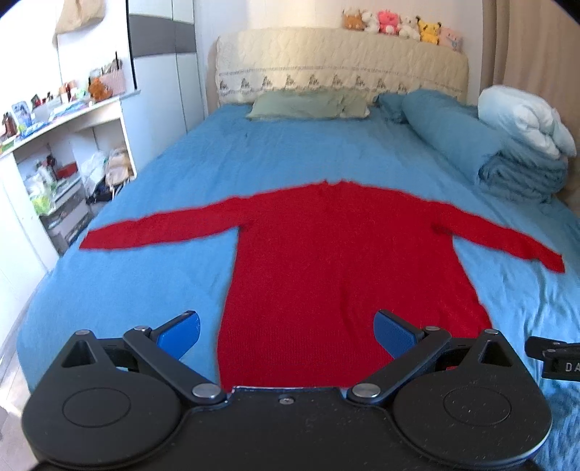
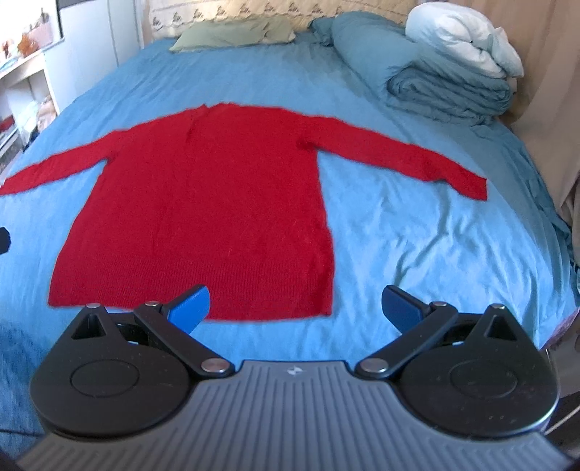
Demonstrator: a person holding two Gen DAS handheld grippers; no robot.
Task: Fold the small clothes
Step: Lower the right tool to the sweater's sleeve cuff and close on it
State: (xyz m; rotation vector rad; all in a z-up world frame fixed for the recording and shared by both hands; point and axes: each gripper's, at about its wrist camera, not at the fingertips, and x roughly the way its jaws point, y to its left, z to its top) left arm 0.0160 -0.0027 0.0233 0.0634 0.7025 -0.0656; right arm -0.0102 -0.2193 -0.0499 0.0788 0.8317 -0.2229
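**Both grippers wide over the red sweater**

While both sets of blue fingers stand spread and hold nothing, the left gripper (image 1: 286, 328) hangs over the hem of the red sweater (image 1: 326, 253), which lies flat, sleeves out, on the blue bedsheet (image 1: 290, 159); the right gripper (image 2: 295, 302) hangs near its right hem corner.

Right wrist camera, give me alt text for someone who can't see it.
A red long-sleeved sweater lies flat, sleeves spread, on a bed with a blue sheet. The open right gripper hovers at the sweater's hem, holding nothing. Folded bedding sits at the far right and a green pillow at the head.
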